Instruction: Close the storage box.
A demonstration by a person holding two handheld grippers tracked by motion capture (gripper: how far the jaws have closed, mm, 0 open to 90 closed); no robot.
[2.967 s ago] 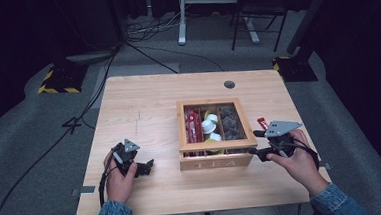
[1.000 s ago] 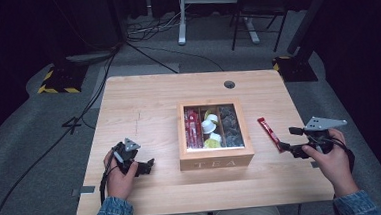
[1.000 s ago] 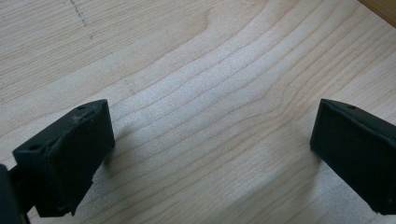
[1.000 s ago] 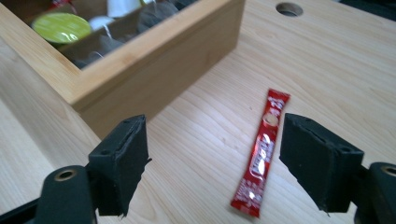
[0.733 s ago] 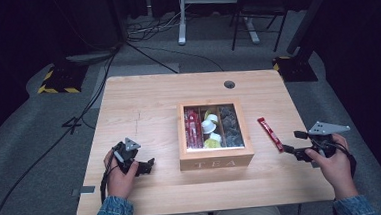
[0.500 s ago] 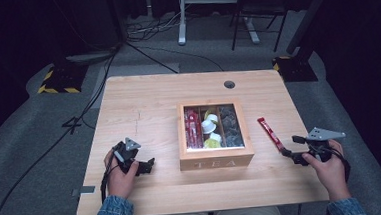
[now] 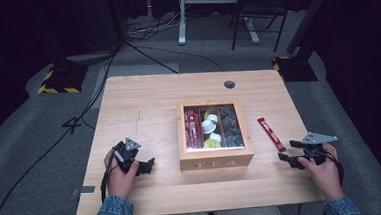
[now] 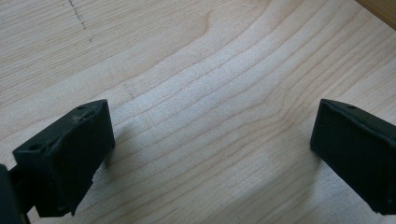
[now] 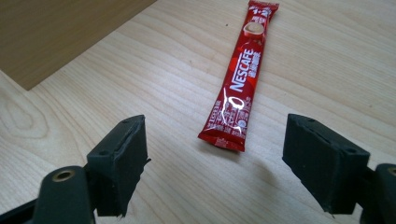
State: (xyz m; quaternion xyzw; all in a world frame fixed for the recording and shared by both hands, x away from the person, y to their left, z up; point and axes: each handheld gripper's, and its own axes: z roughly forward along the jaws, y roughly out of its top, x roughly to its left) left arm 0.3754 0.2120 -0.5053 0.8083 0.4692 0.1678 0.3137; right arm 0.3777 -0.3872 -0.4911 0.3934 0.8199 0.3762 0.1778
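Observation:
A wooden tea box [image 7: 216, 158] marked TEA stands mid-table, its compartments holding red sticks, white and yellow capsules and dark sachets. A red Nescafe stick sachet [image 7: 271, 133] lies flat on the table to the box's right. My right gripper [image 7: 287, 151] rests on the table just short of the sachet's near end, jaws wide apart and empty. In the right gripper view the sachet [image 9: 240, 79] lies ahead of that open gripper [image 9: 222, 158]. My left gripper [image 7: 149, 165] sits left of the box, open over bare wood [image 8: 210, 154].
The light wooden table [image 7: 148, 105] has a round cable hole [image 7: 229, 84] at the back right. A side of the box [image 9: 56, 32] shows at the upper left of the right gripper view. Cables, a desk frame and a chair stand on the grey floor beyond.
My right gripper has drawn away from the box's right side, out to the right and nearer the front edge. The sachet stays flat on the table. The left gripper has not moved.

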